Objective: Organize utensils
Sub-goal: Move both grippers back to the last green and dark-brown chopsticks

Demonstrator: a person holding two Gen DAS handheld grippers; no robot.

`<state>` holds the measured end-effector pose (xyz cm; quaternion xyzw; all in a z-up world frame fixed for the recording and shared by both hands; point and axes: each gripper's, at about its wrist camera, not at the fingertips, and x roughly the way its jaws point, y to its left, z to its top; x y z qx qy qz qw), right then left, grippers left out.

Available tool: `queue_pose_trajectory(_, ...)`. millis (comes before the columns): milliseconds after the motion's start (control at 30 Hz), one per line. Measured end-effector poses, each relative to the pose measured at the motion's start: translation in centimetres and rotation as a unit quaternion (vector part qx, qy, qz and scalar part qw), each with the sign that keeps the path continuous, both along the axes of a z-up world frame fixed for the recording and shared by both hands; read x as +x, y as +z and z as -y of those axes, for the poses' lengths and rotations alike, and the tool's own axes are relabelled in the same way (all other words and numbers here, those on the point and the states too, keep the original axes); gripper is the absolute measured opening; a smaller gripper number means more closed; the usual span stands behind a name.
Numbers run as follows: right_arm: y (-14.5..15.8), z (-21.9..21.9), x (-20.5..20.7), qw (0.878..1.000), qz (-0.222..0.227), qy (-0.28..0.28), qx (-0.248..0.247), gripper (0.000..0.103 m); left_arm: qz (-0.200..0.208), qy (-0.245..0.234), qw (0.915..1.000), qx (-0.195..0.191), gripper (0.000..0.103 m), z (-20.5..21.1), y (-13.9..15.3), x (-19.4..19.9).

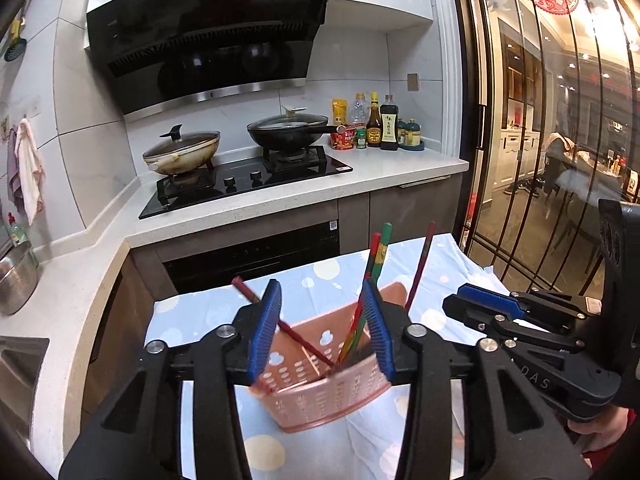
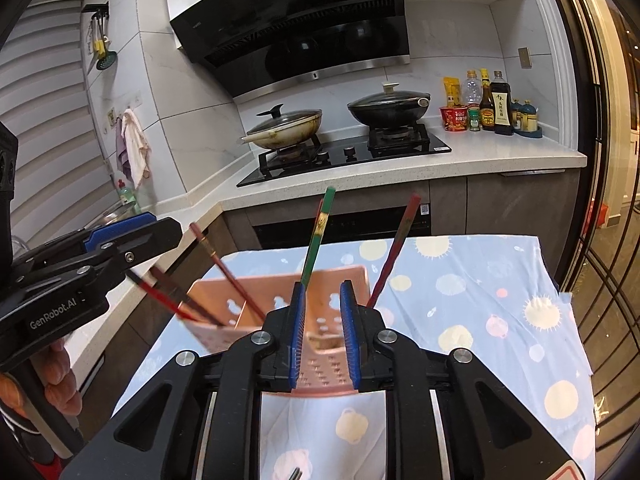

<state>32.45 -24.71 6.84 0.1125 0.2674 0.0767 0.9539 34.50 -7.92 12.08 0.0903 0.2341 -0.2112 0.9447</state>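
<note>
A pink plastic basket (image 1: 320, 396) with little holes sits on the surface, which is covered by a light blue cloth (image 2: 472, 292) with sun and dot pictures. The basket is near the middle of the cloth, closer to its near edge than to its far edge.

Chopsticks stick up out of the basket. I count four in the left wrist view: one dark red chopstick (image 1: 298, 338) leaning to the left, one green chopstick (image 1: 383, 248) and one red and yellow chopstick (image 1: 370, 264) standing close together, and one more dark red chopstick (image 1: 420, 266) leaning right near the basket's far right corner. In the right wrist view the sticks on the left are blurry, so there may be more than four.

There are two tools. The left tool (image 1: 322, 332) hangs over the basket with its two blue pads apart, and chopsticks stand between them. The pads are let go and squeeze nothing. The right tool (image 2: 323, 334) is over the right end of the basket with a narrow gap between its pads. It is let go too, and I see no stick pinched in it.

Behind the surface are two pans with lids on a black stove (image 1: 256, 180).
</note>
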Motion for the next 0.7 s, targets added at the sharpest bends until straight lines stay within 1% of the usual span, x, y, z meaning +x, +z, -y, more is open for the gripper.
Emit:
queue_pose_trajectory(133,-0.8,-0.4,-2.6,1.0,-0.008,0.005,0.005,0.019,0.009,0.012,0.9999,0.001,0.048,-1.3,-0.6,-2.5)
queue_pose_trajectory(233,-1.6,-0.7,-4.8,1.0,-0.015,0.006,0.005,0.024,0.015,0.016,0.9998,0.0,0.048,-2.2,-0.6,-4.2)
queue_pose_trajectory(400,-2.7,-1.3,-7.8,1.0,-0.023,0.004,-0.009,0.025,0.03,0.029,0.9991,-0.01,0.048,-3.6,0.8,-5.6)
queue_pose_trajectory(567,-3.3,-1.8,-10.8,1.0,-0.029,0.007,-0.008,0.025,0.042,0.03,0.9983,-0.025,0.048,-5.1,2.0,-7.4)
queue_pose_trajectory(633,-4.0,-2.4,-12.2,0.999,-0.036,0.014,-0.011,0.025,0.044,0.029,0.9983,-0.026,0.051,-5.8,1.5,-8.6)
queue_pose_trajectory(700,-4.9,-3.0,-13.5,0.999,-0.046,0.02,-0.014,0.025,0.037,0.028,0.9986,-0.026,0.053,-6.3,0.4,-9.8)
